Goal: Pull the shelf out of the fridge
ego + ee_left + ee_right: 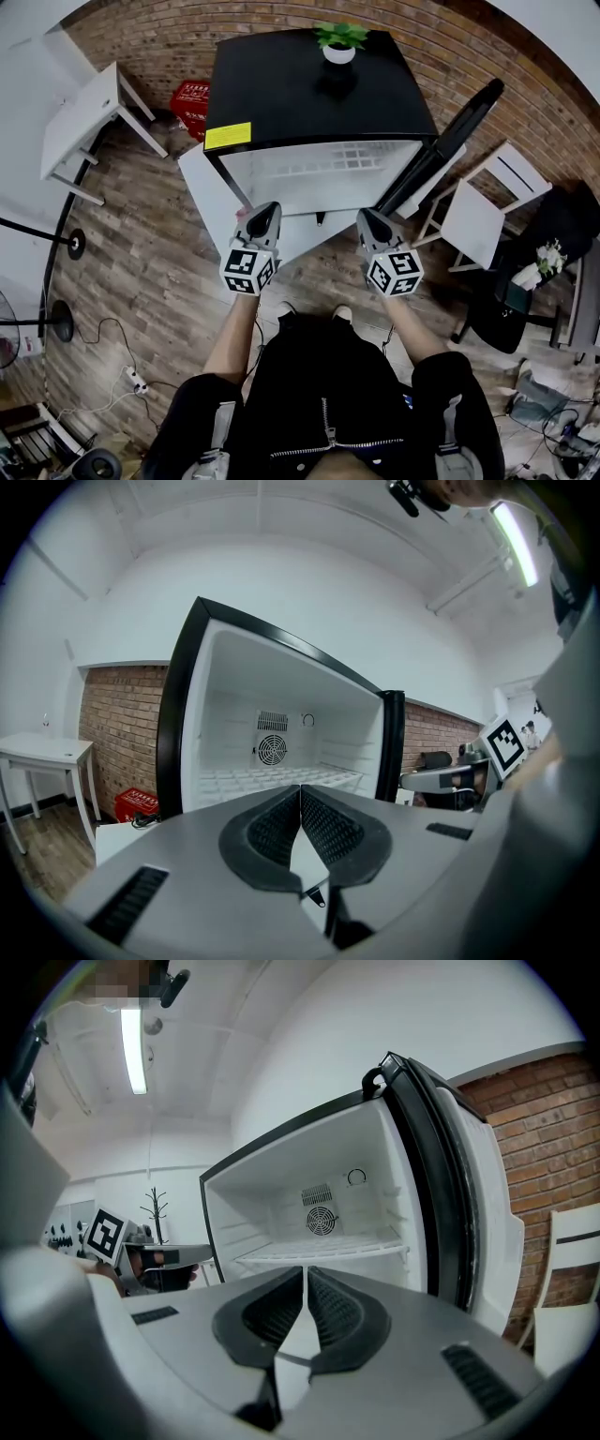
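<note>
wood floor | brick wall | fridge open | left gripper, right gripper: jaws together, empty

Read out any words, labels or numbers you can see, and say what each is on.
No text is readable.
Yellow label on the fridge top: print too small.
Red crate: white print, blurred.
Left claw's cube and right claw's cube: square patterns, no words.
</note>
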### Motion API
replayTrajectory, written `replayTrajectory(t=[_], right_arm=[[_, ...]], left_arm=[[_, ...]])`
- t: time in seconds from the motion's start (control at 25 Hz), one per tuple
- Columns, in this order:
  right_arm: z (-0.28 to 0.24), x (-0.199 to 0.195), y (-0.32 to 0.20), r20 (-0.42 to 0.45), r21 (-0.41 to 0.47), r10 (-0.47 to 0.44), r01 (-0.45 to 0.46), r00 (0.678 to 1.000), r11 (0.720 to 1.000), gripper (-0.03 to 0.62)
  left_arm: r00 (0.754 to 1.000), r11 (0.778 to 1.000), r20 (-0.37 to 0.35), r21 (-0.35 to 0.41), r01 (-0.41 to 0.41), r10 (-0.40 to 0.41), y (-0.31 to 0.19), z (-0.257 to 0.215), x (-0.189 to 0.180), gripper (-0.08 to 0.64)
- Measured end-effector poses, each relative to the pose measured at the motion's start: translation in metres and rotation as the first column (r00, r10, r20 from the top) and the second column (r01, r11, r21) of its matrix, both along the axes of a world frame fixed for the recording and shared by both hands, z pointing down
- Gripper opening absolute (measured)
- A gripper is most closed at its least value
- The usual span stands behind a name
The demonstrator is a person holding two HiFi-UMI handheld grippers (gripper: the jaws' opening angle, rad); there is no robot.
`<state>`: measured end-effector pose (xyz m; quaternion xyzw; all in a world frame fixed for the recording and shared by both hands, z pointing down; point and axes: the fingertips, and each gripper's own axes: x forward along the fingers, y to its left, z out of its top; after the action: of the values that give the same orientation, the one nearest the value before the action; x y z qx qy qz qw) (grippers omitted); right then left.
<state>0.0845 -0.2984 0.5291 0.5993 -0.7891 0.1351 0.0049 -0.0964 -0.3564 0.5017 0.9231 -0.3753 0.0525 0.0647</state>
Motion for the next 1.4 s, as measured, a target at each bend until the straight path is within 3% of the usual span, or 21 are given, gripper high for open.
replayTrajectory(t=[0.24, 0.4, 0.48, 0.56, 0.68, 0.8, 1.16, 1.4], right_arm=[[0.003, 0.000, -0.007, 0.115, -0.027, 0.029, -0.026, 0.993, 0.999, 0.101], [0.004, -0.002, -0.011, 0.151, -0.039, 0.031, -0.025, 0.988, 0.999, 0.112], [0.007, 0.000, -0.015, 0.228, -0.060, 0.044, -0.031, 0.973, 0.998, 0.112], [0.012, 0.006, -0.022, 0.373, -0.098, 0.082, -0.049, 0.924, 0.994, 0.114], [0.018, 0.019, -0.034, 0.583, -0.153, 0.168, -0.095, 0.795, 0.984, 0.118], [0.019, 0.025, -0.048, 0.701, -0.173, 0.207, -0.120, 0.683, 0.978, 0.121], [0.029, 0.047, -0.093, 0.840, -0.197, 0.276, -0.212, 0.467, 0.957, 0.121], [0.031, 0.057, -0.118, 0.880, -0.206, 0.291, -0.250, 0.375, 0.946, 0.123]], left_arm=[[1.000, 1.000, -0.002, 0.000, 0.003, -0.003, 0.002, 0.000, -0.004, 0.020], [1.000, 1.000, -0.006, 0.000, 0.012, -0.012, 0.003, -0.001, -0.008, 0.021], [1.000, 1.000, -0.009, -0.003, 0.018, -0.018, 0.003, -0.001, -0.010, 0.021], [1.000, 1.000, -0.013, -0.005, 0.024, -0.024, 0.004, -0.001, -0.011, 0.020], [0.999, 0.999, -0.016, -0.009, 0.030, -0.031, 0.006, 0.000, -0.014, 0.021], [0.999, 0.999, -0.018, -0.018, 0.040, -0.041, 0.008, 0.003, -0.018, 0.020], [0.997, 0.997, -0.020, -0.035, 0.074, -0.075, 0.013, 0.009, -0.033, 0.021], [0.995, 0.994, -0.024, -0.040, 0.098, -0.099, 0.011, 0.009, -0.042, 0.021]])
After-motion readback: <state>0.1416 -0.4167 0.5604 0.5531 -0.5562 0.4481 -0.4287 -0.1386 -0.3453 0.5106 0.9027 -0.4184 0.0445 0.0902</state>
